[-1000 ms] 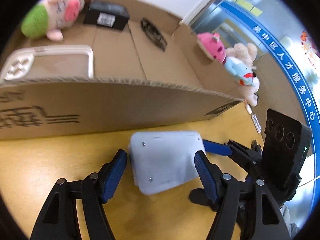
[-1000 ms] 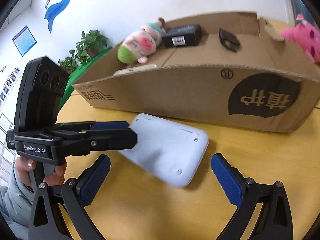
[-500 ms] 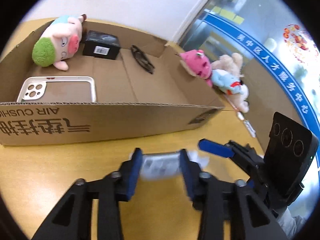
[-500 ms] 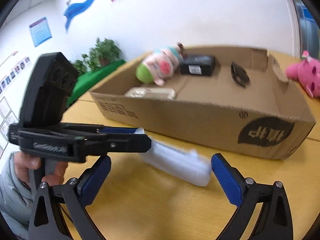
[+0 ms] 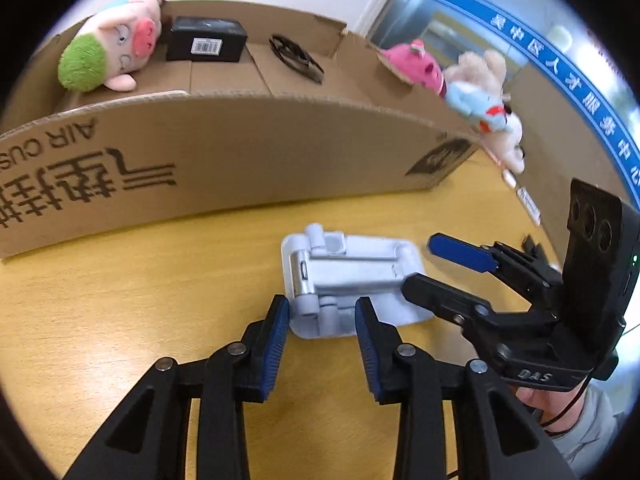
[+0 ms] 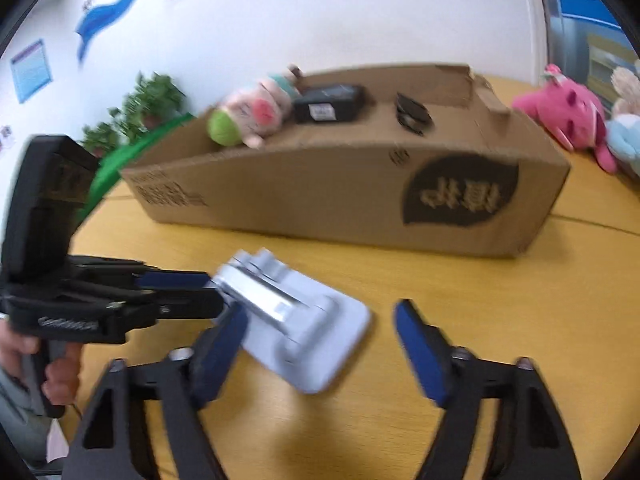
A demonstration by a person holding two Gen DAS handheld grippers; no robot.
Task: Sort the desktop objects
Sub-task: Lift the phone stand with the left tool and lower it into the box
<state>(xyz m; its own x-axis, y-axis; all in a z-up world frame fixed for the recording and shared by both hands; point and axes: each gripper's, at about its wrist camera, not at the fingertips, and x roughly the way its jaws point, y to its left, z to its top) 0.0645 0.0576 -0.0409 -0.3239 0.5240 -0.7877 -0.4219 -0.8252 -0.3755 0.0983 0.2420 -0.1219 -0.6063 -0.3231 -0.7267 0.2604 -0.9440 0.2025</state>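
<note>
A white folding phone stand (image 5: pixel 352 280) lies on the yellow table, hinge side up, in front of the cardboard box (image 5: pixel 240 152). My left gripper (image 5: pixel 322 326) has its pads on either side of the stand's near end, a narrow gap apart; contact is unclear. My right gripper (image 6: pixel 320 344) is open and wide, with the stand (image 6: pixel 296 320) lying between its fingers. In the left wrist view the right gripper's finger (image 5: pixel 464 256) reaches over the stand's right side.
The box holds a pig plush (image 5: pixel 108 56), a black box (image 5: pixel 206 40) and a black ring item (image 5: pixel 296 60). Pink and blue plush toys (image 5: pixel 460 88) lie beyond the box's right end. Small items (image 5: pixel 528 204) lie at the table's right edge.
The white stand was lifted on edge in the left gripper, turned over and now lies flat, hinge side up. The left jaws have narrowed from wide open. The right gripper stays open.
</note>
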